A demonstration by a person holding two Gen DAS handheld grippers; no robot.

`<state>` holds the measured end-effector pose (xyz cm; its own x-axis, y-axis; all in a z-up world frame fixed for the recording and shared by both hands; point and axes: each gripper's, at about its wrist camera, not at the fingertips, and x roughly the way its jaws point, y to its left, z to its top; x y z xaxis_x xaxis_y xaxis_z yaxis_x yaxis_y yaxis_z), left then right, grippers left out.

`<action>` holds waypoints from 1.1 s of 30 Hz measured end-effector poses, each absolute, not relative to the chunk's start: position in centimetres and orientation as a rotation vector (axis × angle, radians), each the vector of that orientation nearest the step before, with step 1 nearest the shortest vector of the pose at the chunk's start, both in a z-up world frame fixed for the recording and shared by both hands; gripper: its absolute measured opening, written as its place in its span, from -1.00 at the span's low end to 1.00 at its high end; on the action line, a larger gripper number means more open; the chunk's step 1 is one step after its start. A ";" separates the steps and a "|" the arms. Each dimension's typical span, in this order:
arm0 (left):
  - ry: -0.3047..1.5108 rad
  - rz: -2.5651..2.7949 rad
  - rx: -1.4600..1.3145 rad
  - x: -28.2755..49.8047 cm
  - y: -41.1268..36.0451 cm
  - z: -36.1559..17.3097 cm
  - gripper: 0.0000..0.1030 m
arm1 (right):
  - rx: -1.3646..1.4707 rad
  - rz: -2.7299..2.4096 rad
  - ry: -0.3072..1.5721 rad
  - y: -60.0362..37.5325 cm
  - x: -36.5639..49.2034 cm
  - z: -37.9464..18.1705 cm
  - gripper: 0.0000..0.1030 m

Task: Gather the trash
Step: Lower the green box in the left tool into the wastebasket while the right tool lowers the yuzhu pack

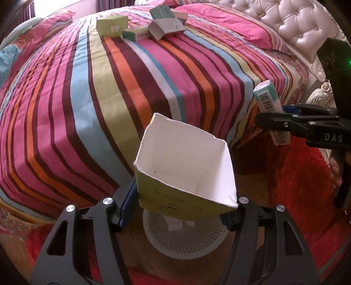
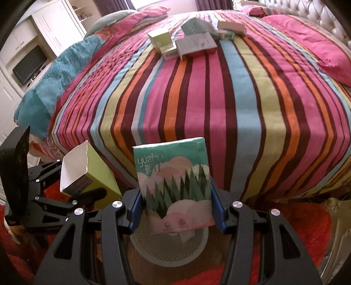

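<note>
My left gripper is shut on an open, empty yellow-green carton, held above a white mesh wastebasket with crumpled paper inside. My right gripper is shut on a teal tissue pack with a forest print, held above the same wastebasket. The right gripper with the pack shows at the right of the left wrist view. The left gripper with the carton shows at the left of the right wrist view. Several more boxes lie on the far part of the striped bed.
The striped quilt hangs over the bed edge just behind the basket. A red rug covers the floor around it. A tufted headboard and pink pillow stand at the right. A white cabinet with a TV stands far left.
</note>
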<state>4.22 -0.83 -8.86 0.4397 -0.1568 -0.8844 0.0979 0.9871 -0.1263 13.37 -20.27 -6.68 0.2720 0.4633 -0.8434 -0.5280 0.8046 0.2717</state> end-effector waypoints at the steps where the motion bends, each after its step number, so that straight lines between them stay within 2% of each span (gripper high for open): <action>1: 1.111 -0.157 -0.067 4.1 -0.8 -9.1 0.19 | -0.064 0.668 1.120 -20.2 13.3 -6.9 -0.03; 24: 1.404 -0.234 -0.040 4.8 -2.7 -16.0 0.19 | -0.209 0.687 1.463 -16.8 11.8 -14.7 -0.03; 33: 1.541 -0.257 -0.034 6.1 -3.7 -19.3 0.19 | -0.184 0.653 1.606 -15.5 12.9 -17.8 -0.03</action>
